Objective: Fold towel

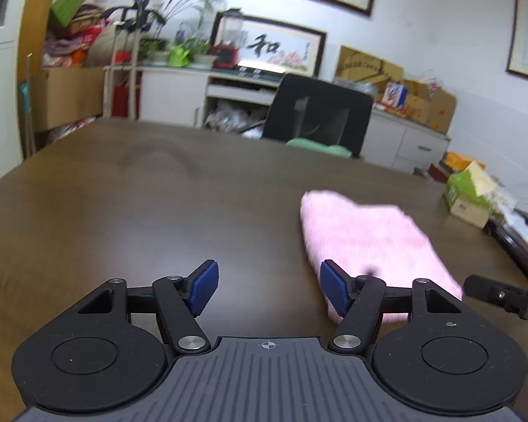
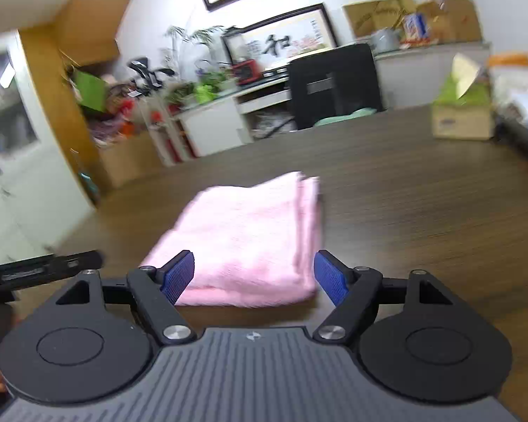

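My left tongs (image 1: 269, 288) and right tongs (image 2: 254, 277) both stand apart, gripping nothing, while the folded pink towel (image 2: 243, 242) lies on the brown table (image 2: 422, 211) at centre frame, just beyond my right tips.

There was one pink towel (image 2: 250, 242), folded, on one brown surface (image 1: 158, 211). Two tools were there: the left tool (image 1: 269, 290) and the right tool (image 2: 254, 277), each with two blue pads. One tissue box (image 1: 470, 193) stood on the surface, and one black chair (image 1: 316, 112) behind it. Three framed calligraphy pictures (image 1: 281, 47) hung on the wall.
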Demonstrator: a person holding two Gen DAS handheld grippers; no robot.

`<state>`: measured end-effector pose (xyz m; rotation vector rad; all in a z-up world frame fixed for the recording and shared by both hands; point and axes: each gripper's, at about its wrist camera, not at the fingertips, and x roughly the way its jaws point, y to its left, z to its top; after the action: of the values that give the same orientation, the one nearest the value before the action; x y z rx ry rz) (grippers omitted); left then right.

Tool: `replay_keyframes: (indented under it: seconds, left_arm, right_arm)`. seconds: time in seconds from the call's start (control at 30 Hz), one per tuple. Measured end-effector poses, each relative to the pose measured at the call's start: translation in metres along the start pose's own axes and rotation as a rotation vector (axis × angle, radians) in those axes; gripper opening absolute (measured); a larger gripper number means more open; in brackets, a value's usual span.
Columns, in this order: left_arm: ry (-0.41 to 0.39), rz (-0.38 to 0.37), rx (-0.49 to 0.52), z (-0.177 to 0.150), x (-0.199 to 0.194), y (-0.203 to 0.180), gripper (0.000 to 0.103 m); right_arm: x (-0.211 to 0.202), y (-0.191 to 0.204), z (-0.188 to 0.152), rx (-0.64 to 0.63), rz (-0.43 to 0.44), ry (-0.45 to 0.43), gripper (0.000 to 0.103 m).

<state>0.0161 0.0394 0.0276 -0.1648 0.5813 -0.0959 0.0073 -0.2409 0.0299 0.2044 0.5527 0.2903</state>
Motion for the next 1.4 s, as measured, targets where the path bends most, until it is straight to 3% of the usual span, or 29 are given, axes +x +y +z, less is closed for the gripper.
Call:
replay_keyframes:
  seconds: [0.13,0.2,0.27,0.43,0.7,0.97,1.4]
  left_arm:
    - [0.008,0.019,0.029,-0.009,-0.003,-0.010,0.076]
    - [0.014,0.027,0.060,-0.013,-0.004,-0.017,0.077]
    - [0.025,0.034,0.089,-0.018,-0.003,-0.025,0.083]
    - [0.067,0.031,0.123,-0.024,0.002,-0.035,0.084]
    - [0.093,0.069,0.079,-0.028,0.002,-0.035,0.095]
    - [0.099,0.087,0.091,-0.032,0.001,-0.041,0.103]
    - [0.119,0.097,0.131,-0.035,0.004,-0.051,0.103]
  right_arm:
    - [-0.003,0.012,-0.008,-0.104,-0.088,0.041,0.088]
    - [-0.005,0.011,-0.011,-0.105,-0.107,0.057,0.092]
    - [-0.004,0.009,-0.013,-0.100,-0.140,0.076,0.093]
    - [-0.001,0.005,-0.019,-0.097,-0.205,0.102,0.094]
    - [0.004,0.006,-0.036,-0.153,-0.218,0.171,0.103]
    - [-0.001,0.011,-0.038,-0.167,-0.207,0.179,0.103]
    - [-0.003,0.010,-0.039,-0.152,-0.216,0.178,0.103]
